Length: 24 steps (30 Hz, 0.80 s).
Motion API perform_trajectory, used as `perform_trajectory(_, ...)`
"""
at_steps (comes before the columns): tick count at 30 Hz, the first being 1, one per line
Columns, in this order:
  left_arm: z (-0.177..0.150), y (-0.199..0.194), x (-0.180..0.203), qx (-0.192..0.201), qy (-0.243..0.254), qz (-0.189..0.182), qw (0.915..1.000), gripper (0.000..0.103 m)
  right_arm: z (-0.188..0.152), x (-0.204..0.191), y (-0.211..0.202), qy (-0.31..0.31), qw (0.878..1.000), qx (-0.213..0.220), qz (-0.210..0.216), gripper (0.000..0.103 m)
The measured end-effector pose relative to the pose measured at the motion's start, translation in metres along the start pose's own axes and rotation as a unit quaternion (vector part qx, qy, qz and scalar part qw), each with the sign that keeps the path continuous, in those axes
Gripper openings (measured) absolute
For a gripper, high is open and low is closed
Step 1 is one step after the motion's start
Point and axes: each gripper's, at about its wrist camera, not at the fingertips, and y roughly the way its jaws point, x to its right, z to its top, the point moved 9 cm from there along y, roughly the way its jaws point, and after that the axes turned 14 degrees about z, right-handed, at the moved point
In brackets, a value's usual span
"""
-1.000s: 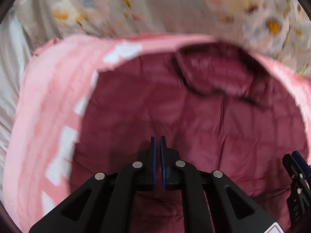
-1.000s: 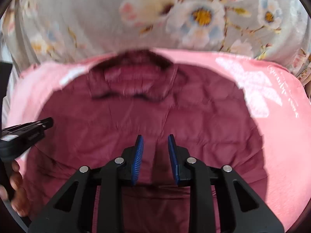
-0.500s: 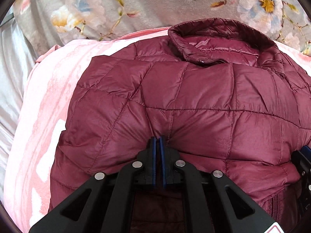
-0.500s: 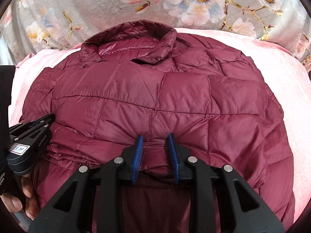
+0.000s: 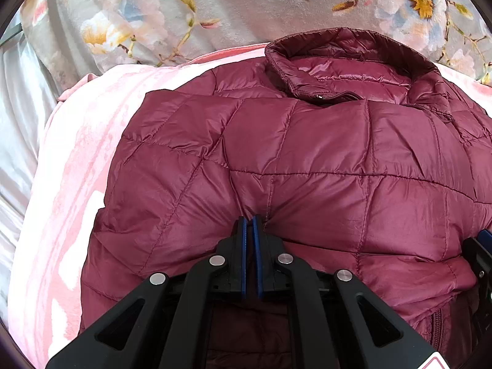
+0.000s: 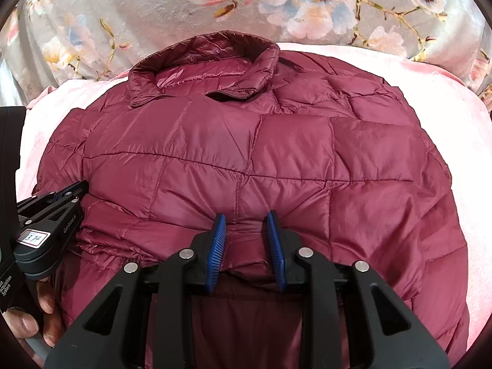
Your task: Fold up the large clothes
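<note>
A maroon quilted puffer jacket (image 5: 307,153) lies on a pink blanket (image 5: 77,169), its lower part folded up over its body, collar (image 5: 338,61) at the far end. My left gripper (image 5: 249,224) is shut on the jacket's folded near edge. My right gripper (image 6: 246,221) grips a thick bunch of the same edge between its blue pads (image 6: 219,240), jaws a little apart around the fabric. The jacket (image 6: 246,153) and collar (image 6: 209,67) show in the right wrist view, with the left gripper (image 6: 69,192) at the left edge. The right gripper's tip (image 5: 479,246) shows at the left view's right edge.
A grey floral blanket (image 5: 230,9) lies beyond the pink one and also shows in the right wrist view (image 6: 276,6). Pale sheet (image 5: 15,107) lies to the left. The person's hand (image 6: 33,316) holds the left gripper.
Both grippers carried the jacket's lower edge up toward the collar, so the quilted outer side now covers the body. Since half a second ago little has moved.
</note>
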Motion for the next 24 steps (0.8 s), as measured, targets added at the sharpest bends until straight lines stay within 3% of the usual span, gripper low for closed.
perform_trajectory(8,0.001,-0.001,0.000,-0.001,0.005,0.002,1.0000,0.007,0.002,-0.002,-0.002,-0.009,1.000,-0.005,-0.011,0.029)
perform_trajectory(10,0.003,-0.005,-0.003,-0.008,0.006,-0.010,0.9999,0.010,0.005,-0.003,-0.011,-0.003,1.000,-0.004,0.010,0.043)
perform_trajectory(11,0.005,-0.007,-0.006,-0.018,0.006,-0.030,0.9994,0.018,0.009,-0.003,-0.019,0.006,1.000,0.005,0.030,0.047)
perform_trajectory(12,0.010,-0.011,-0.009,-0.030,-0.003,-0.064,0.9975,0.032,0.014,-0.001,-0.026,0.015,0.999,0.014,0.044,0.053)
perform_trajectory(15,0.045,-0.024,-0.030,-0.027,-0.062,-0.122,0.9902,0.060,0.047,0.018,-0.044,0.074,0.993,0.039,0.088,0.056)
perform_trajectory(18,0.086,-0.021,-0.035,-0.028,-0.097,-0.152,0.9833,0.067,0.078,0.038,-0.039,0.154,0.976,0.057,0.143,0.056)
perform_trajectory(21,0.113,0.001,-0.022,-0.058,-0.111,-0.164,0.9786,0.067,0.108,0.055,-0.011,0.191,0.969,0.059,0.142,0.056)
perform_trajectory(24,0.120,0.023,0.000,-0.086,-0.108,-0.167,0.9762,0.064,0.118,0.056,0.017,0.213,0.963,0.041,0.158,0.058)
